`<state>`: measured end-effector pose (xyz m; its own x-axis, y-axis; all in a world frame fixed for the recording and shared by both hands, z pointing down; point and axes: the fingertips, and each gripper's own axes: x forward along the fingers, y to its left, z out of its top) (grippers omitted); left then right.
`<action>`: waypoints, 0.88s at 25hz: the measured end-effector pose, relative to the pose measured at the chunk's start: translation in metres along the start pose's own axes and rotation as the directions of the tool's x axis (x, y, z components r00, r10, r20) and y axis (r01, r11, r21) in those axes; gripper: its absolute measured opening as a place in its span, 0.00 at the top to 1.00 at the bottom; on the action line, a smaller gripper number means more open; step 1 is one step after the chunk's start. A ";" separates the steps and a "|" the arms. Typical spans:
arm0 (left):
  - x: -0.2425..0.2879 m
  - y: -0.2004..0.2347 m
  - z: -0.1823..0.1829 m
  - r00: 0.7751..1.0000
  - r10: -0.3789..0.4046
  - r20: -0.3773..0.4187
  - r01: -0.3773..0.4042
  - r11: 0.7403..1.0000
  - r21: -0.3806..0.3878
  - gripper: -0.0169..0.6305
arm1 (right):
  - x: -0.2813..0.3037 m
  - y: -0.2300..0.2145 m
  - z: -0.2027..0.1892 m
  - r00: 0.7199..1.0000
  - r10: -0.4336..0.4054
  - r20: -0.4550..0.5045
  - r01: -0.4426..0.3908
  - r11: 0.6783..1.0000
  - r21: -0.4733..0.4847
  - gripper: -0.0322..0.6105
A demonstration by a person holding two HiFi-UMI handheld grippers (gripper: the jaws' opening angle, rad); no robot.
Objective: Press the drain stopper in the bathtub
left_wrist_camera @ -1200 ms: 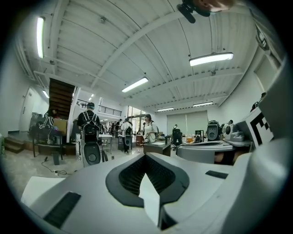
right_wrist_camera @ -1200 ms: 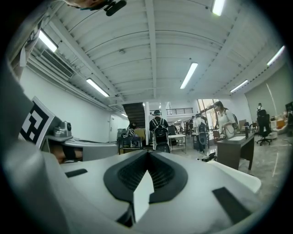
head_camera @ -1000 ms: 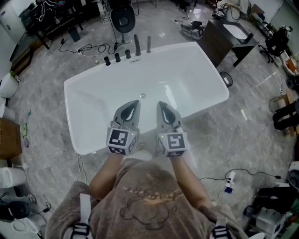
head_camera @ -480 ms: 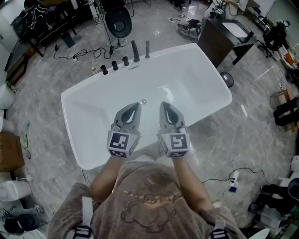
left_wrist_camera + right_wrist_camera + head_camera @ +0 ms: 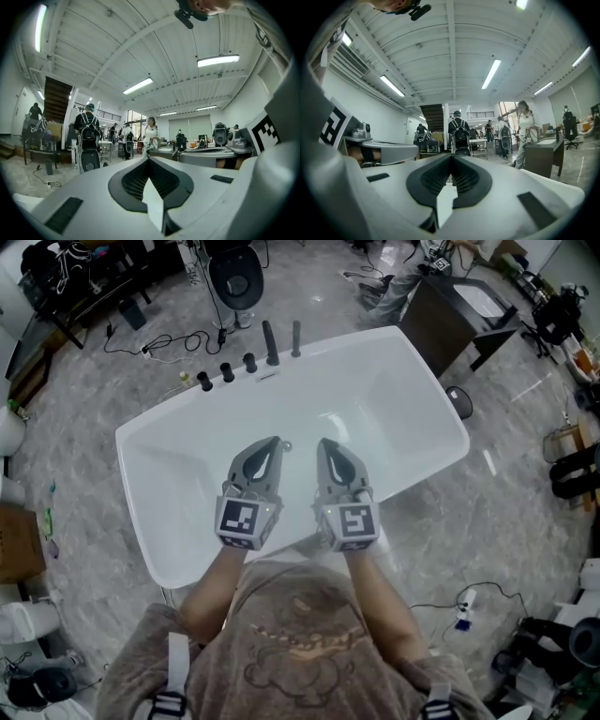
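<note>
Both grippers are edging closer over the bathtub (image 5: 384, 381); the left gripper (image 5: 273, 443), jaws pressed together, is hovering with the drain stopper (image 5: 285, 445) at its 3 o'clock, and the right gripper (image 5: 323, 444) is likewise closed, empty. Approach is continuing; pressing probably needs a tip lowering onto it

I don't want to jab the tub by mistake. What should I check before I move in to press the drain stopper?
1. Sight of the drain stopper: ok, a small round disc on the bathtub floor, just beside the tip of the left gripper in the head view.
2. The left gripper free: ok, jaws together, nothing held.
3. The right gripper free: ok, jaws together, nothing held.
4. A gripper aimed at the stopper: not ok, both gripper views look out across the room, not down into the tub.
5. Stopper up or already down: cannot tell, too small.
</note>
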<state>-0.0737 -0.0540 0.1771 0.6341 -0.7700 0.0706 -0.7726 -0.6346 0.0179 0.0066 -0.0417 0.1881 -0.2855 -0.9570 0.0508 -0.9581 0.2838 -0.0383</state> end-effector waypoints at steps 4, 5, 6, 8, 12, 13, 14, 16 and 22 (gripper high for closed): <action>0.021 0.010 -0.009 1.000 0.014 0.003 -0.014 1.000 -0.001 0.97 | 0.021 -0.014 -0.007 0.999 0.032 0.002 -0.032 0.999 -0.012 0.95; 0.026 0.013 -0.013 1.000 0.017 0.003 -0.017 1.000 -0.001 0.97 | 0.027 -0.017 -0.009 0.999 0.041 -0.001 -0.041 0.999 -0.014 0.95; 0.032 0.016 -0.016 1.000 0.021 0.004 -0.021 1.000 0.000 0.97 | 0.033 -0.019 -0.010 0.999 0.053 -0.004 -0.053 0.998 -0.014 0.95; 0.043 0.020 -0.023 0.999 0.032 0.005 -0.032 0.999 0.000 0.97 | 0.044 -0.026 -0.015 0.997 0.074 -0.010 -0.074 0.997 -0.019 0.95; 0.068 0.028 -0.038 0.999 0.049 0.011 -0.049 0.999 0.002 0.97 | 0.064 -0.041 -0.039 0.995 0.100 -0.020 -0.101 0.994 -0.036 0.95; 0.073 0.031 -0.043 0.999 0.052 0.013 -0.052 0.999 0.006 0.97 | 0.070 -0.043 -0.043 0.994 0.112 -0.017 -0.112 0.993 -0.035 0.95; 0.079 0.033 -0.047 0.998 0.053 0.016 -0.053 0.999 0.010 0.97 | 0.075 -0.044 -0.047 0.992 0.123 -0.013 -0.123 0.992 -0.033 0.95; 0.090 0.037 -0.057 0.998 0.054 0.018 -0.054 0.998 0.012 0.97 | 0.085 -0.048 -0.055 0.990 0.144 -0.007 -0.144 0.989 -0.038 0.95; 0.125 0.047 -0.098 0.998 0.053 0.026 -0.054 0.998 0.019 0.97 | 0.114 -0.062 -0.091 0.981 0.196 -0.001 -0.196 0.980 -0.040 0.95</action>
<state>-0.0341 -0.1732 0.2843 0.5925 -0.8043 0.0457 -0.8050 -0.5933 -0.0052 0.0310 -0.1625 0.2874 -0.4680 -0.8827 0.0428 -0.8836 0.4682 -0.0076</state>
